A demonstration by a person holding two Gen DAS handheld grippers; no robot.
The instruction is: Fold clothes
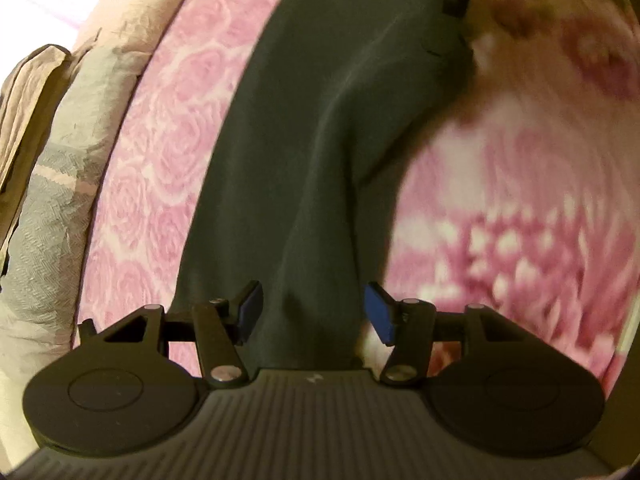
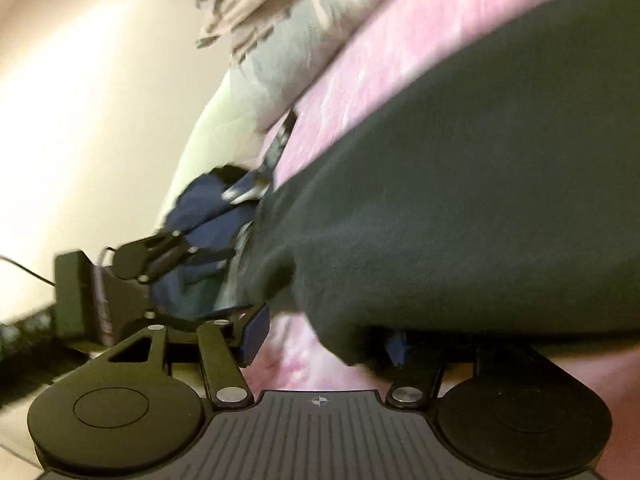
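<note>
A dark green garment is seen stretched across a pink floral bedspread, running from the near edge of the left wrist view up to the far top, where the other tool is partly visible at the cloth's end. The left gripper is held with its blue pads spread wide apart, the garment passing between them without being pinched. In the right wrist view the same garment fills the right half, draped over the bedspread. The right gripper is also spread open; its right finger is covered by a fold of the cloth, its left pad is clear. The left gripper is seen from there beside a blue cloth. Grey and beige bedding is piled along the bed's far side. Both views are motion-blurred.
</note>
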